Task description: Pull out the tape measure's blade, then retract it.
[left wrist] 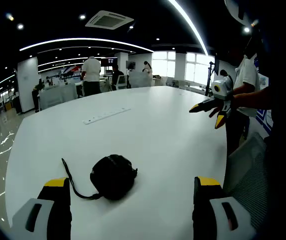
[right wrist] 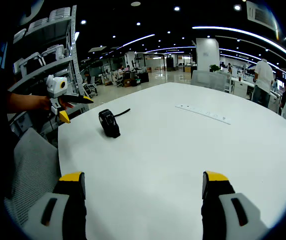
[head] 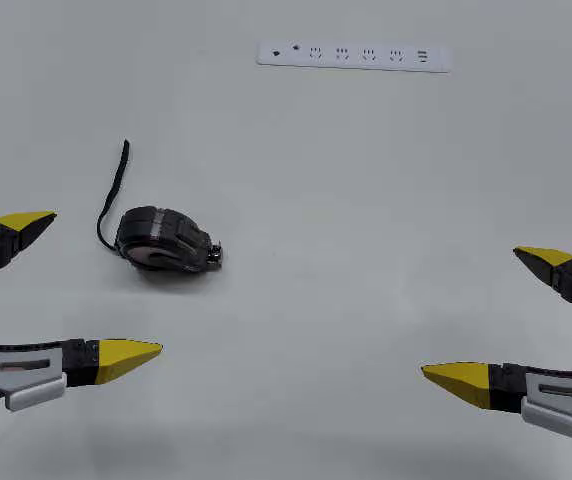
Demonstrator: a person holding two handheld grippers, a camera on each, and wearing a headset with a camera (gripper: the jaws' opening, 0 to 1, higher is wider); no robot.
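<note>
**Head view.** The tape measure (head: 166,240) lies on its side on the white table (head: 366,200), in the left half of the scene. Its black case is closed up, and the end hook (head: 216,255) sits at the mouth of the case on the right side. A black strap (head: 114,195) runs from the left end of the case toward the far side. The left gripper (head: 107,281) enters from the left edge with its yellow-tipped jaws spread wide. The tape measure lies near the jaw tips and touches neither of them. The right gripper (head: 468,310) enters from the right edge, jaws equally spread, well apart from the tape measure. Neither gripper holds anything. A white power strip (head: 354,55) lies at the far side of the table.

**Left gripper view.** The two jaws stand wide apart at the bottom. The tape measure (left wrist: 113,176) rests on the table ahead of them, clear of both, with the strap (left wrist: 70,177) curling off to its left. The right gripper (left wrist: 204,119) hangs over the right edge of the table, jaws parted. The power strip (left wrist: 106,115) lies farther off. People (left wrist: 90,75) stand beyond the table.

**Right gripper view.** The jaws are spread, with bare table between them. The tape measure (right wrist: 109,122) lies far left on the table. The left gripper (right wrist: 80,111) hangs open just left of it. Shelves (right wrist: 48,45) stand at the left.
</note>
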